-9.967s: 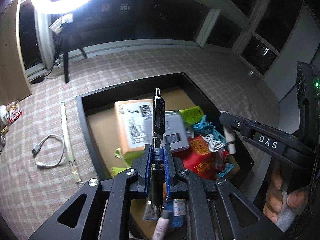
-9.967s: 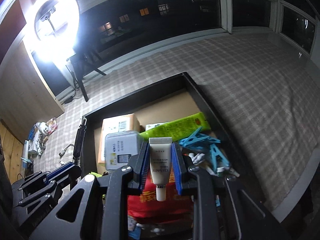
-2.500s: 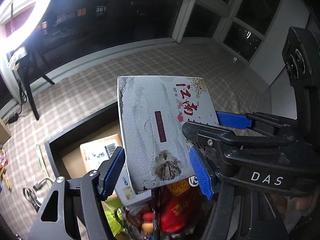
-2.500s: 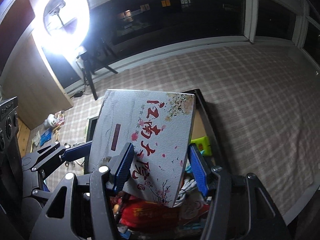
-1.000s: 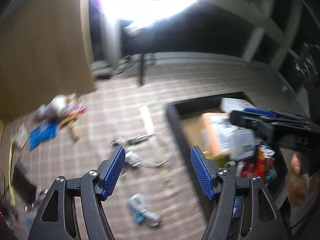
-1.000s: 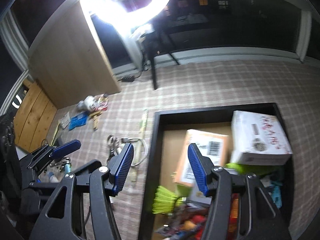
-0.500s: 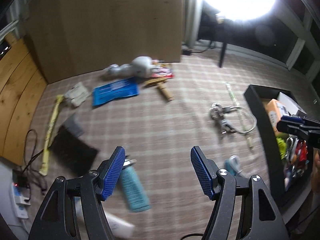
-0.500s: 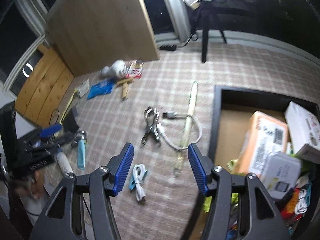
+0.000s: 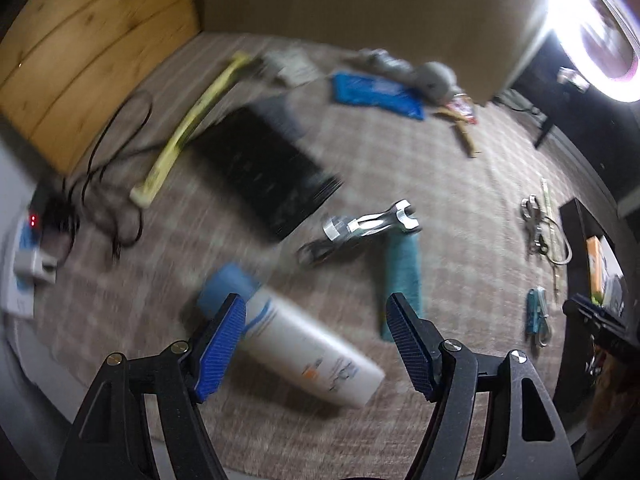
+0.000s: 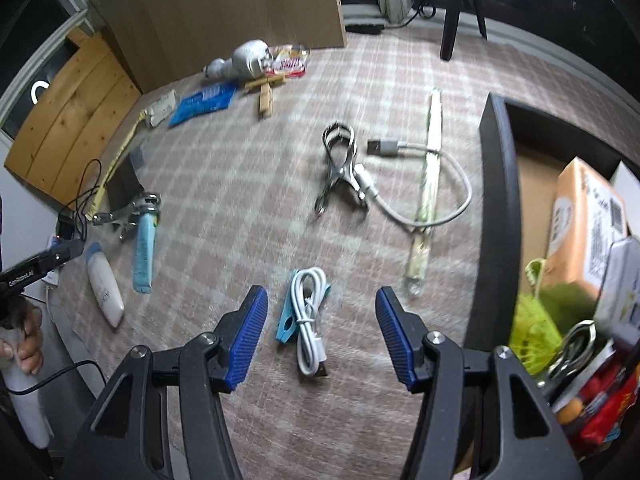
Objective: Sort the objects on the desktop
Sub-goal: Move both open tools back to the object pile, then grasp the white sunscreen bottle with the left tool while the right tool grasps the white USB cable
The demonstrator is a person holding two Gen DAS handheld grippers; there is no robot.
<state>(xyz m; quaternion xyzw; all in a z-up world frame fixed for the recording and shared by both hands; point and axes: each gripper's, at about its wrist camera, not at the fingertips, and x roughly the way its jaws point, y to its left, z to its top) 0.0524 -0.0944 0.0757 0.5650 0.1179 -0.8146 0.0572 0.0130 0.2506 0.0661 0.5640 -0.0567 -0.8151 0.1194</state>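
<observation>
My left gripper (image 9: 316, 308) points down at the checked cloth, its jaws opening. A white bottle (image 9: 308, 354) with a blue cap lies on the cloth under it, between the blue pads, which do not press on it. A teal tube (image 9: 400, 280) and a silver curler (image 9: 368, 224) lie just beyond. My right gripper (image 10: 320, 300) is open above a coiled white cable (image 10: 308, 312) clipped in a blue peg (image 10: 285, 322). The black tray (image 10: 494, 200), full of sorted things, is at the right.
A black pad (image 9: 264, 164), a yellow strip (image 9: 188, 120) and a blue packet (image 9: 376, 96) lie farther back on the left. A metal curler (image 10: 338, 164), a grey USB cable (image 10: 420, 184) and a pale stick (image 10: 428, 176) lie near the tray. Wires trail at the left edge.
Both grippers have swung left from the tray and dropped toward the cloth. The left now hangs over the white bottle, the right over the coiled cable.
</observation>
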